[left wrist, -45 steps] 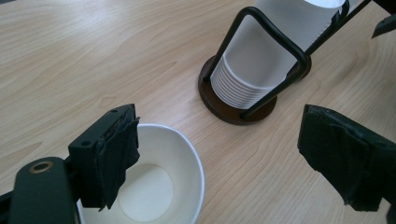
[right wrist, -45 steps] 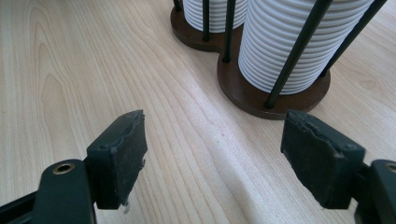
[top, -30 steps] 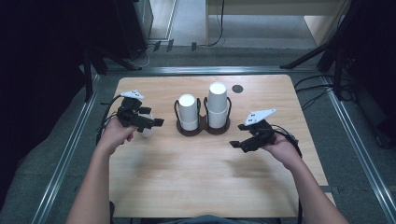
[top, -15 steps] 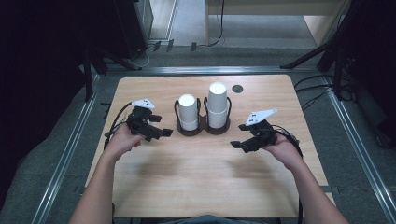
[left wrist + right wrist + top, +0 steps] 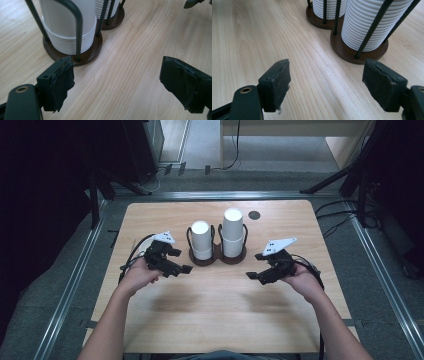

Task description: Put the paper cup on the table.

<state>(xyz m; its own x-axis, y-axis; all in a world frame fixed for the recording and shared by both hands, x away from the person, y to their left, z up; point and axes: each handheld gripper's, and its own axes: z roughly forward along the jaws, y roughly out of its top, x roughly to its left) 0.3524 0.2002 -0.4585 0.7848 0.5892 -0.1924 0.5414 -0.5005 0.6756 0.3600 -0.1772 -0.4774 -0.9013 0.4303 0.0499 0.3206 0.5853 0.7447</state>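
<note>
Since the earlier frame, left gripper (image 5: pixel 176 264) has shifted right, toward the cup holder (image 5: pixel 217 257); right gripper (image 5: pixel 264 273) is unchanged in place. Both grippers stand released, jaws wide apart, nothing between them. Holder: dark brown double round base, black wire uprights, standing mid-table on the wooden table (image 5: pixel 210 320), between the two grippers and apart from each. Left bay carries a shorter stack of white ribbed paper cups (image 5: pixel 201 240); right bay a taller stack (image 5: pixel 233 232). Both stacks upright.
</note>
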